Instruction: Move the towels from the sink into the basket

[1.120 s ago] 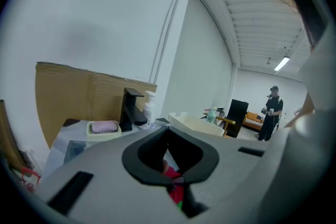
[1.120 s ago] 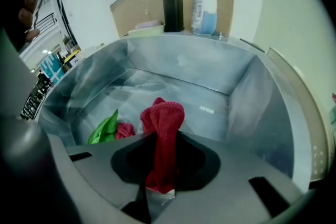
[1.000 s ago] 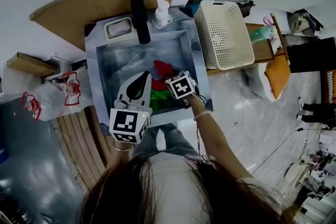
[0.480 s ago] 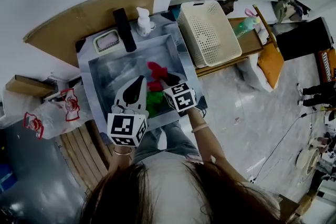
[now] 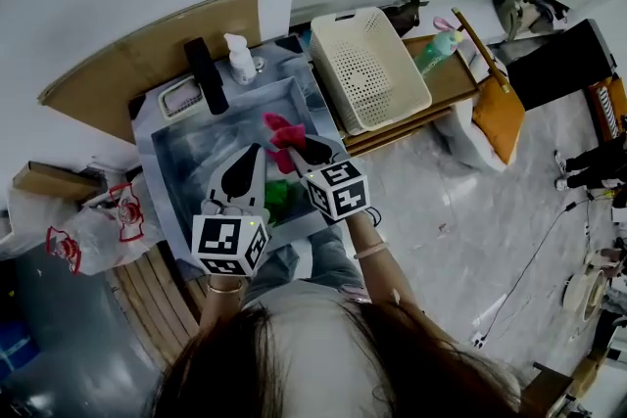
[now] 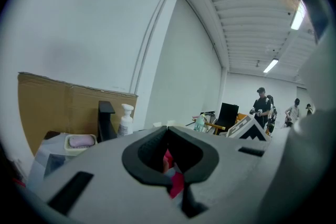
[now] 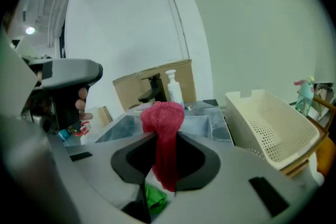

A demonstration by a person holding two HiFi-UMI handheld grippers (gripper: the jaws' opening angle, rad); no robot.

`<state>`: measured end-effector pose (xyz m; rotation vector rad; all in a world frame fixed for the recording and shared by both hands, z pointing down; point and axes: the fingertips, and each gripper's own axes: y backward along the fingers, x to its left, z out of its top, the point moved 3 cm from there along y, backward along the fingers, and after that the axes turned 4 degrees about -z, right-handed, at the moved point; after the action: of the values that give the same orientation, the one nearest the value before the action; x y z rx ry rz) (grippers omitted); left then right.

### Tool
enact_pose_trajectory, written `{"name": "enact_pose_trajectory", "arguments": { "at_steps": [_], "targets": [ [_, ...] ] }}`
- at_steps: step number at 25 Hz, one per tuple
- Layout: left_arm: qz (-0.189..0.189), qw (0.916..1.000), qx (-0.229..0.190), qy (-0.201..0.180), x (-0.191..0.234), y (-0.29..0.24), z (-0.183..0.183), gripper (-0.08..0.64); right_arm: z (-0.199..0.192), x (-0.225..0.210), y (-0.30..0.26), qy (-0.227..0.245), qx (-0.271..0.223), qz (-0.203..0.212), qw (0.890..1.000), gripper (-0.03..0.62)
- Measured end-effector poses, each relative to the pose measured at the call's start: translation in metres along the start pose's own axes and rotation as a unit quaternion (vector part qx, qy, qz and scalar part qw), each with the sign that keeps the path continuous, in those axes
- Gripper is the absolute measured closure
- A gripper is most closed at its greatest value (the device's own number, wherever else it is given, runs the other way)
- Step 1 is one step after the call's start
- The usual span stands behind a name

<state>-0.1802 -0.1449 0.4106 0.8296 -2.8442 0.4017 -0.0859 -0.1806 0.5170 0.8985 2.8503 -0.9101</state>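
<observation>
- Head view: the person's hair fills the lower frame, and the marker cubes hide both hands.
- Left gripper (image 5: 255, 152): jaw tips are together with nothing clamped. In the left gripper view its own grey body blocks the sink, and only a pink sliver shows through the pad loop.
- Right gripper (image 7: 164, 136): jaws are clamped on a red knitted towel (image 7: 164, 118), which bunches above the pads with its tail hanging below.
- Green towel (image 7: 154, 198): crumpled and mostly hidden beneath the right gripper, lying in the sink.
- Sink (image 5: 186, 147): rectangular brushed steel; the red towel is held above its right side.
- Basket (image 5: 367, 69): cream perforated plastic, just beside the sink and apart from the red towel.
</observation>
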Motion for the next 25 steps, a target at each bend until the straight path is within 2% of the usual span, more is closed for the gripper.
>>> {"name": "enact_pose_trajectory", "arguments": {
  "at_steps": [14, 25],
  "targets": [
    [0.02, 0.9994, -0.013, -0.026, -0.05, -0.046, 0.033, 0.551, 0.049, -0.061, 0.054, 0.016, -0.055, 0.033, 0.998, 0.489],
    [0.017, 0.9987, -0.021, -0.043, -0.092, -0.08, 0.049, 0.551, 0.067, -0.11, 0.089, 0.027, -0.082, 0.033, 0.996, 0.489]
  ]
}}
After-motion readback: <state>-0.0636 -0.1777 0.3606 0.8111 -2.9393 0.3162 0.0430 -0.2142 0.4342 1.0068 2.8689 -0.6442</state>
